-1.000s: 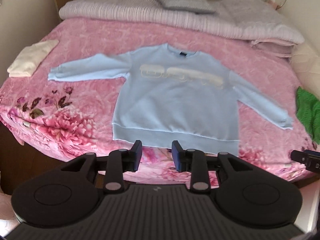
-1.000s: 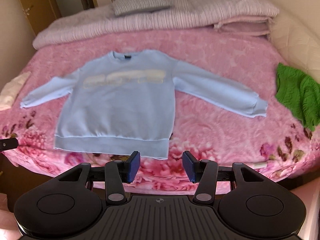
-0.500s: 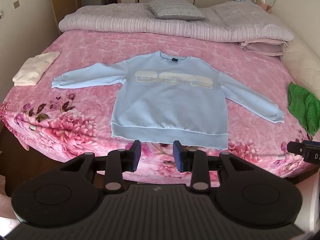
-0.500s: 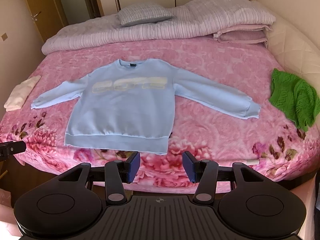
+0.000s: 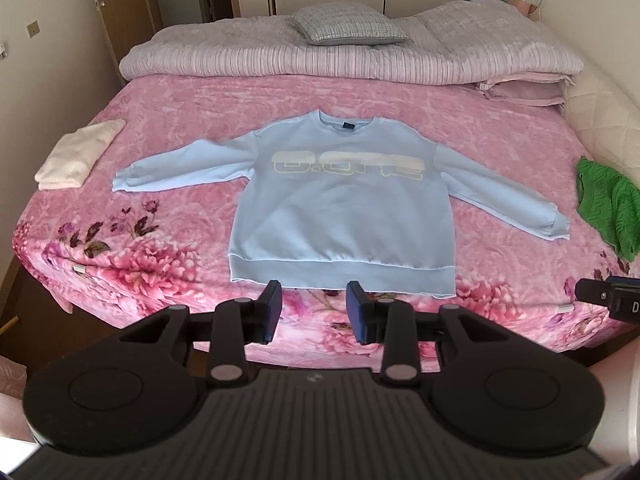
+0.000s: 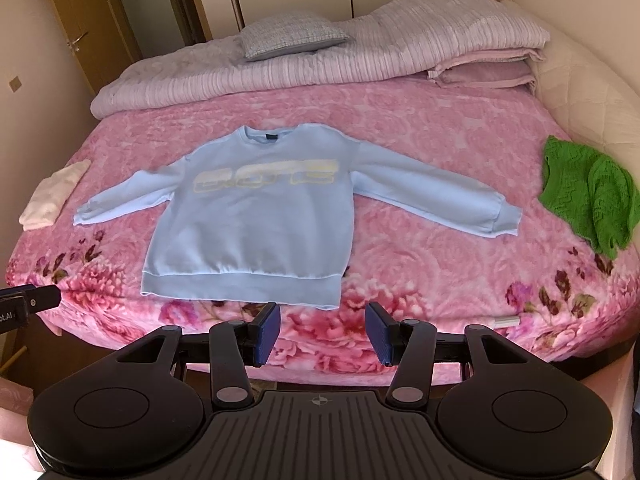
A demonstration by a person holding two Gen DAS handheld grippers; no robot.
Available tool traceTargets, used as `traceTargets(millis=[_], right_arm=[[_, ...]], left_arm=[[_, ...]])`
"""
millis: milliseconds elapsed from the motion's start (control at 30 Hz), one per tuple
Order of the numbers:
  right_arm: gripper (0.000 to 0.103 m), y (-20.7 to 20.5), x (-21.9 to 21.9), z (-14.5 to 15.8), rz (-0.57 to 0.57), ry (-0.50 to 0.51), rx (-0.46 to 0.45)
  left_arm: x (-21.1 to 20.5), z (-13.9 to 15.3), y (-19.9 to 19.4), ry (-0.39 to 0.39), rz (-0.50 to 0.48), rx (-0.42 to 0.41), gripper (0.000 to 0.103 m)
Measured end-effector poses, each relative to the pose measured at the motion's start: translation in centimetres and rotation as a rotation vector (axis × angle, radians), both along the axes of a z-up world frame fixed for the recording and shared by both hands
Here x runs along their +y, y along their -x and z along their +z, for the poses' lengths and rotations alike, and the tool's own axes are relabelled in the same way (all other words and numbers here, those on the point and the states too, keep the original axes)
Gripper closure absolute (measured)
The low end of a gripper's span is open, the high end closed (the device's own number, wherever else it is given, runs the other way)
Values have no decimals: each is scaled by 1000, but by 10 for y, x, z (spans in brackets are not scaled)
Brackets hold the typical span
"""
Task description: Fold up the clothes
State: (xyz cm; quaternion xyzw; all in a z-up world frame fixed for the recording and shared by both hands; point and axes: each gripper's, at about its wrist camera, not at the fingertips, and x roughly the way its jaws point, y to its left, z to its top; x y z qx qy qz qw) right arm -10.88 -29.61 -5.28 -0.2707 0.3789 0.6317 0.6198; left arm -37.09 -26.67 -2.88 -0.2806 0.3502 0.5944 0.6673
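Observation:
A light blue sweatshirt point(image 5: 340, 216) point(image 6: 256, 224) lies flat and face up on the pink floral bedspread point(image 5: 180, 208) point(image 6: 420, 264), both sleeves spread out, hem toward me. My left gripper point(image 5: 314, 312) hovers open just off the bed's near edge, below the hem, holding nothing. Open and empty too, my right gripper point(image 6: 324, 330) hangs near the hem's right corner. Each gripper's tip shows at the edge of the other's view: the right one point(image 5: 608, 302), the left one point(image 6: 28, 304).
A folded cream garment point(image 5: 78, 154) point(image 6: 52, 196) rests at the bed's left edge. A crumpled green knit point(image 5: 608, 204) point(image 6: 588, 196) lies at the right edge. Lilac quilts point(image 5: 360, 60) and a grey pillow point(image 5: 348, 28) are stacked at the head. A wooden door point(image 6: 84, 28) stands left.
Both grippers have pulled back and up from the bed, so the sweatshirt looks smaller and more of the room shows. Jaws stayed open; the sweatshirt has not moved.

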Motion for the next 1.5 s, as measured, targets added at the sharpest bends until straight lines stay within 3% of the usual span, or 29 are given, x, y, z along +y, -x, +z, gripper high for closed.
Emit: traceTargets(millis=[500,933,1033,1200,1333,1500], right_arm=[[52,-7,5,-6,-29,37,18],[52,-18,31,-16,-54,32,41],[52,-30,46,-21,-84,4,70],[52,-43,83,-30,-109,-60,119],[52,-37,128,-55,-67,-59,167],[52,-9,200,-115,-20,29,148]], left_arm=[[1,-7,-11,31,-37,21,70],[37,-26,-7,51,-36,-44,70],[55,-37,8,71,-18,-116,70],[105,-63,61,82,123,-255,70],[154,-93,109,90,264,-347,65],[236,-153,155,167,359,-315,65]])
